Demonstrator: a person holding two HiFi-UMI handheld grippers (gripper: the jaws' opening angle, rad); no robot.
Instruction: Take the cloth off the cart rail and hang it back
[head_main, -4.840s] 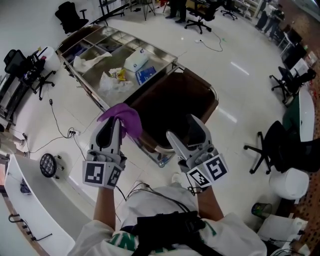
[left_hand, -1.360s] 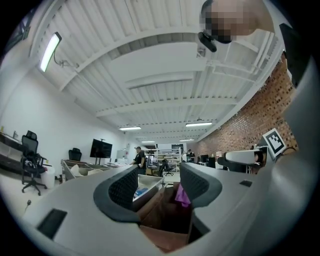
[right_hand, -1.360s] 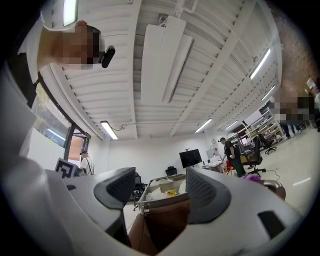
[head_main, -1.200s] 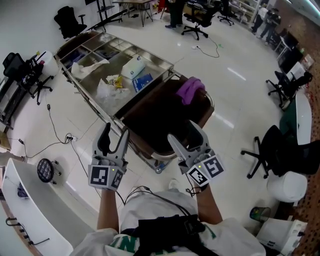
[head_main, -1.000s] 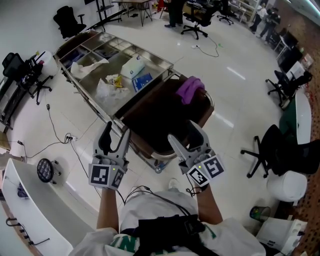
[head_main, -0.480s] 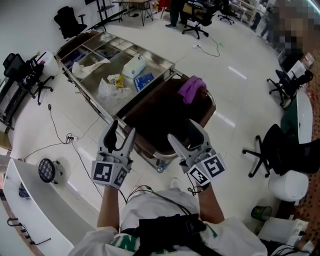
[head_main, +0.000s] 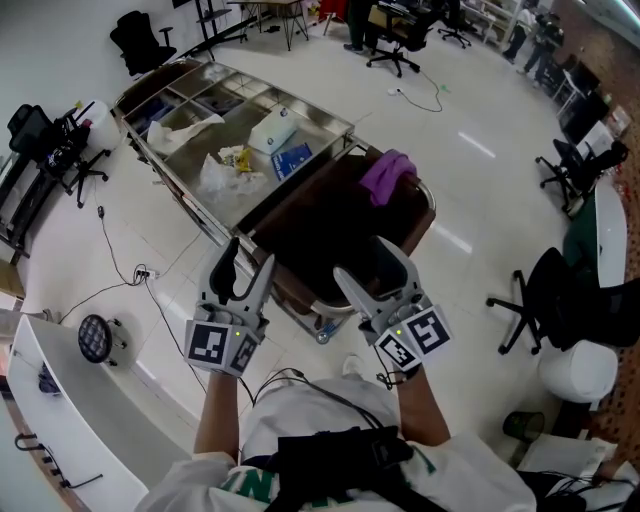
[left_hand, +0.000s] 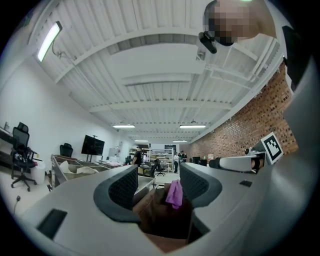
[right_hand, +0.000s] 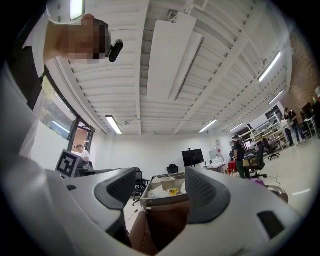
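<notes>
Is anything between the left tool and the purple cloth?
Nothing visible blocks it. The left tool, jaws apart and empty, faces the purple cloth across the cart's open brown bag.

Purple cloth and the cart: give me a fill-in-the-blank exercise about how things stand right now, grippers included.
1. The cloth draped over the cart rail is ____ in colour.
2. The bag hanging inside that rail is ____.
3. The left gripper and the right gripper both have their jaws ____, and neither touches the cloth.

Missing words: purple; brown; open.
</notes>
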